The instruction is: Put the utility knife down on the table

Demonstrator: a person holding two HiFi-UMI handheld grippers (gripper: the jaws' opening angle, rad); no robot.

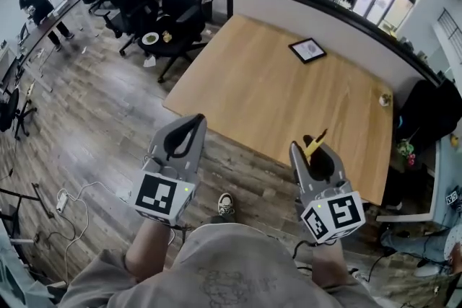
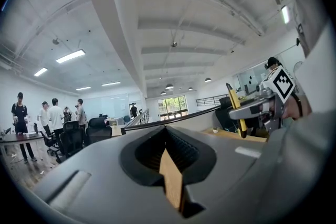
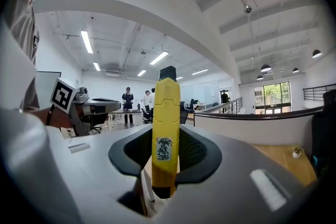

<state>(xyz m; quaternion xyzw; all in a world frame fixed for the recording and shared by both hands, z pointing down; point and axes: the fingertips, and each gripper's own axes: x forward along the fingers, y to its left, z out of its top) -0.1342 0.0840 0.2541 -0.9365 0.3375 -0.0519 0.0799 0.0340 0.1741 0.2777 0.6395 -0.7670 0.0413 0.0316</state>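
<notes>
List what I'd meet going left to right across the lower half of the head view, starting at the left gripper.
left gripper → shoe → right gripper, jaws shut on the utility knife → small object near the right edge of the table

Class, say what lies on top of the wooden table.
On the table: a dark framed tablet and a small object. The right gripper, holding a yellow knife, covers part of its near edge.
</notes>
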